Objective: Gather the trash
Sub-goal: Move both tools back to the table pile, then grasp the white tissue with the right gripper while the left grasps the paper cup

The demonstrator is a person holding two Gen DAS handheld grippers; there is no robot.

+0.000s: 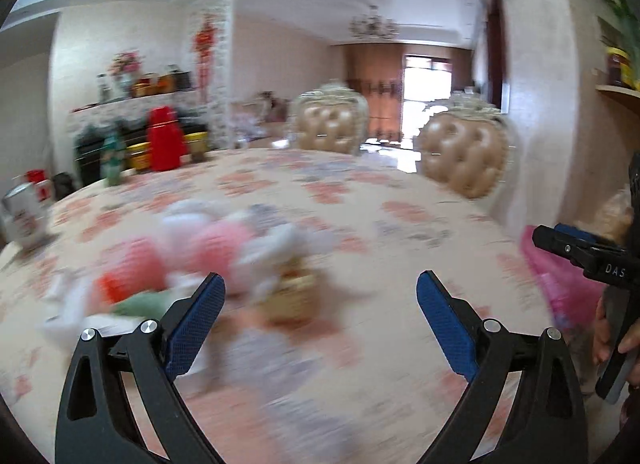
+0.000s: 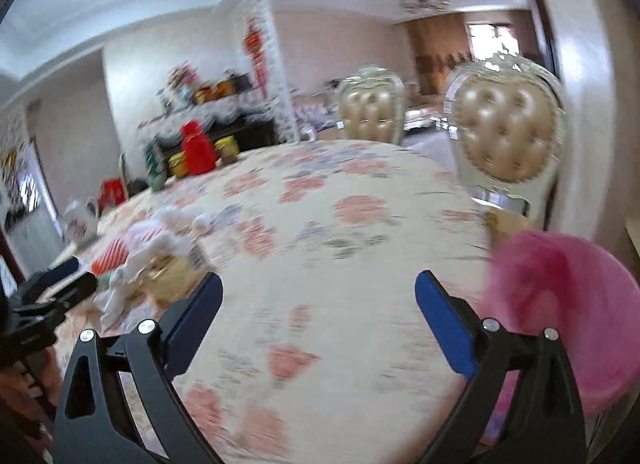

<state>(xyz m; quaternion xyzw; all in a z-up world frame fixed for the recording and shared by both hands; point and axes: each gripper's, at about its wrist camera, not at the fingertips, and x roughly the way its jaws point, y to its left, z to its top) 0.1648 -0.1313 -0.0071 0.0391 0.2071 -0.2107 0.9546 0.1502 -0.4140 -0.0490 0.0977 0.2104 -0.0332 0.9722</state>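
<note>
Sweeping both grippers across the table (image 2: pixel 340 248), you had blurred frames. Trash pile (image 1: pixel 208 264) sat toward the left edge, ahead of your left gripper (image 1: pixel 320 304), probably bunched for pickup. Pink bag (image 2: pixel 568 304) hung off the right edge by your right gripper (image 2: pixel 318 304). Both claws were released, empty, tilted slightly down.

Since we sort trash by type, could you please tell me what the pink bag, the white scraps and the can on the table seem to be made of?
Pink bag: thin, translucent plastic film, judging by its soft see-through sheen.
White scraps: probably crumpled tissue paper, matte and soft-edged; blur leaves this uncertain.
Can: seemingly metal with a glossy printed white wrap.
</note>
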